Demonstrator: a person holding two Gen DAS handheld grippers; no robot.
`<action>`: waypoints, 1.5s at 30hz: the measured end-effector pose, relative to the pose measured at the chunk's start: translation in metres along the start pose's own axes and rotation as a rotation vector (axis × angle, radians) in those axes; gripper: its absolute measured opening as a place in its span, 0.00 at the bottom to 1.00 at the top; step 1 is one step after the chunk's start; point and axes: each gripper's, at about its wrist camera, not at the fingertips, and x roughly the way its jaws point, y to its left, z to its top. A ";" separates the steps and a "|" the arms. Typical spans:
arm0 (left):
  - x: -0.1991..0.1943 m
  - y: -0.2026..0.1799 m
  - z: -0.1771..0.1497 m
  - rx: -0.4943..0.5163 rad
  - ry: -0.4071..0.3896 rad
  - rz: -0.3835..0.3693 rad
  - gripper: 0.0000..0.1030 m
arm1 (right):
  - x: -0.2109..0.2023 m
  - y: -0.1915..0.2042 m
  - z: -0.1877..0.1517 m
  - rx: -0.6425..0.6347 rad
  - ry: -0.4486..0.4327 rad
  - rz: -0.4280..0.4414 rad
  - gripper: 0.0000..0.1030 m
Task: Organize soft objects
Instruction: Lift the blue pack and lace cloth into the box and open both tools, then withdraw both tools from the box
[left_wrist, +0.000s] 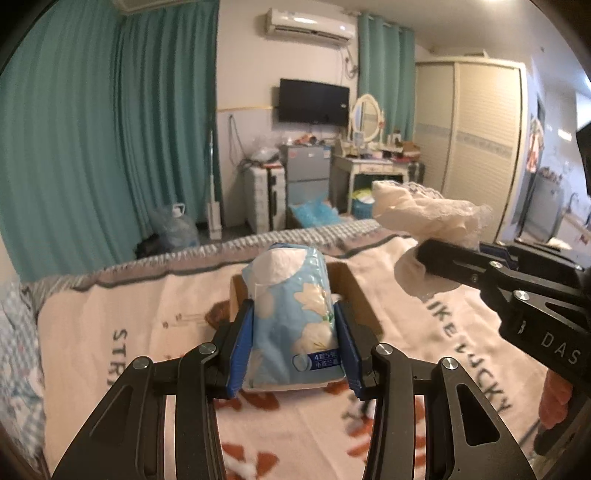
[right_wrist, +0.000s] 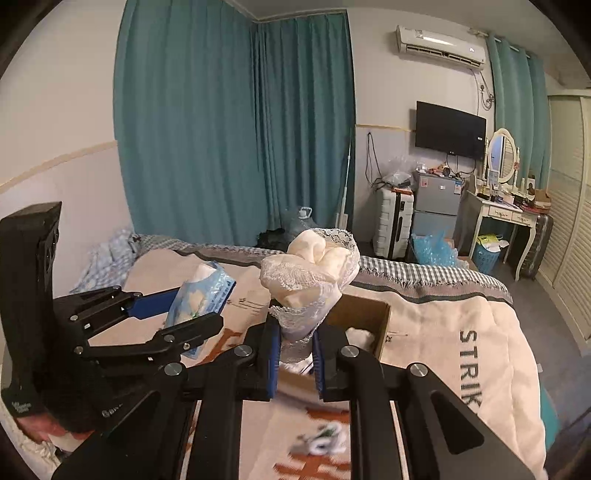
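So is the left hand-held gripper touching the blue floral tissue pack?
Touching. The left wrist view shows the left hand-held gripper with both blue pads pressed against the blue floral tissue pack.

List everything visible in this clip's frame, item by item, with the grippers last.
Blue floral plastic tissue pack: one, light blue and white, clamped in the left gripper above the bed.
Cream lace-trimmed cloth bundle: one, cream, clamped in the right gripper.
Brown cardboard box: one, brown, open on the blanket, something white inside.
Cream printed blanket: one, cream with dark lettering, covering the bed.
Teal curtains: teal, back wall.
Left gripper: black, blue pads.
Right gripper: black, blue pads.
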 end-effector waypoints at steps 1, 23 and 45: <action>0.011 0.001 0.002 0.005 0.009 0.003 0.41 | 0.010 -0.003 0.002 0.000 0.006 -0.002 0.14; 0.186 0.014 -0.030 0.102 0.126 0.070 0.60 | 0.221 -0.086 -0.051 0.099 0.211 -0.010 0.32; -0.109 -0.016 0.047 0.086 -0.233 0.194 0.95 | -0.076 -0.039 0.048 0.059 -0.083 -0.108 0.85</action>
